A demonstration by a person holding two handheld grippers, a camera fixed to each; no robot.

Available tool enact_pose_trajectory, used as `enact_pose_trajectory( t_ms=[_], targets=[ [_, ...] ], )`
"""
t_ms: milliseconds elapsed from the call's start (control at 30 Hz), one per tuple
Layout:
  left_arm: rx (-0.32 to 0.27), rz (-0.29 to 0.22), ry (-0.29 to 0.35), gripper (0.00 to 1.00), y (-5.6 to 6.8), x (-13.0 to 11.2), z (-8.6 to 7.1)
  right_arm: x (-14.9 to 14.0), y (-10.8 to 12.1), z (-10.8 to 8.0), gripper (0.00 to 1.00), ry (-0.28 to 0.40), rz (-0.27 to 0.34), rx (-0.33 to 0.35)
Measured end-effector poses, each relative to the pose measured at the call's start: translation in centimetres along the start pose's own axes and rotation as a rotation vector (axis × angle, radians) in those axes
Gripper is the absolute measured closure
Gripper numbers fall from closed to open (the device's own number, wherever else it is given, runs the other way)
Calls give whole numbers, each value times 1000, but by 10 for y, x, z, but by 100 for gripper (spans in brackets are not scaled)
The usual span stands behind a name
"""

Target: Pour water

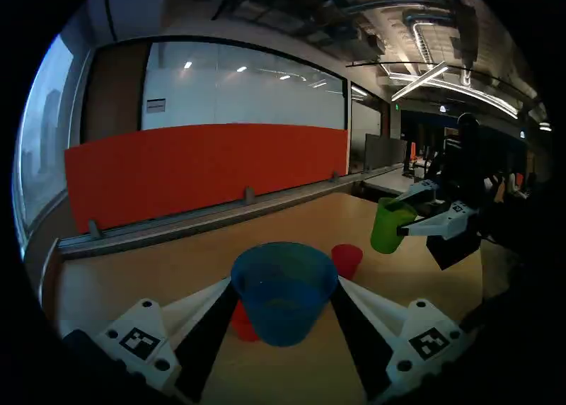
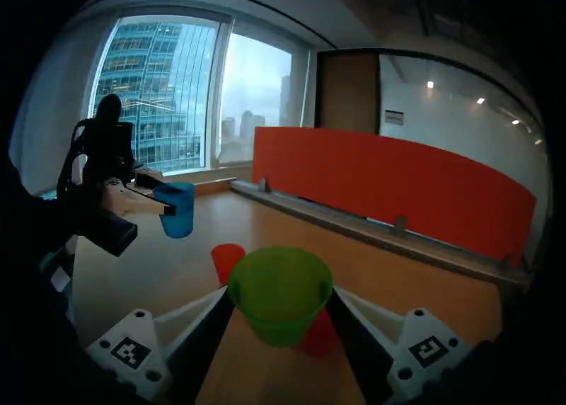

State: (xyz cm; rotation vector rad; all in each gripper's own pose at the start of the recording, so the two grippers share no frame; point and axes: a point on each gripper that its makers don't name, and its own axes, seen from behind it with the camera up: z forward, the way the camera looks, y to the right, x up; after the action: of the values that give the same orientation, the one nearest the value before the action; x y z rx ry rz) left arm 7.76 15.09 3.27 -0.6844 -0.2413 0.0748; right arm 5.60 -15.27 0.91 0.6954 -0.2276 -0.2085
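Blue cup sits upright between the jaws of the left gripper, both fingers pressed to its sides, mouth up and long axis vertical. The right gripper view shows it lifted off the worktop, well to the left. The green cup is clamped the same way in the jaws of the right gripper, mouth up. Seen from the left gripper view, it hangs in the air at the right, roughly upright, apart from the blue cup.

Two red cups stand on the wood between the grippers. One red cup stands in the open, and the other red cup is half hidden behind the blue cup. Bare wood runs from them to the back edge, where a grey rail and an orange partition close it off.

The right gripper view takes in tall windows with towers outside, beyond the worktop's end. The left gripper view takes in ceiling strip lights and a dim office past the right gripper.
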Motion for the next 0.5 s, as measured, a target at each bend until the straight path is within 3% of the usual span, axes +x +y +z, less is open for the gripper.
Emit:
enact_pose_trajectory(
  t_ms=[500],
  targets=[
    [13,-8,99,14,6,30,-10,26,-1,1,9,98,7,-18]
  ],
)
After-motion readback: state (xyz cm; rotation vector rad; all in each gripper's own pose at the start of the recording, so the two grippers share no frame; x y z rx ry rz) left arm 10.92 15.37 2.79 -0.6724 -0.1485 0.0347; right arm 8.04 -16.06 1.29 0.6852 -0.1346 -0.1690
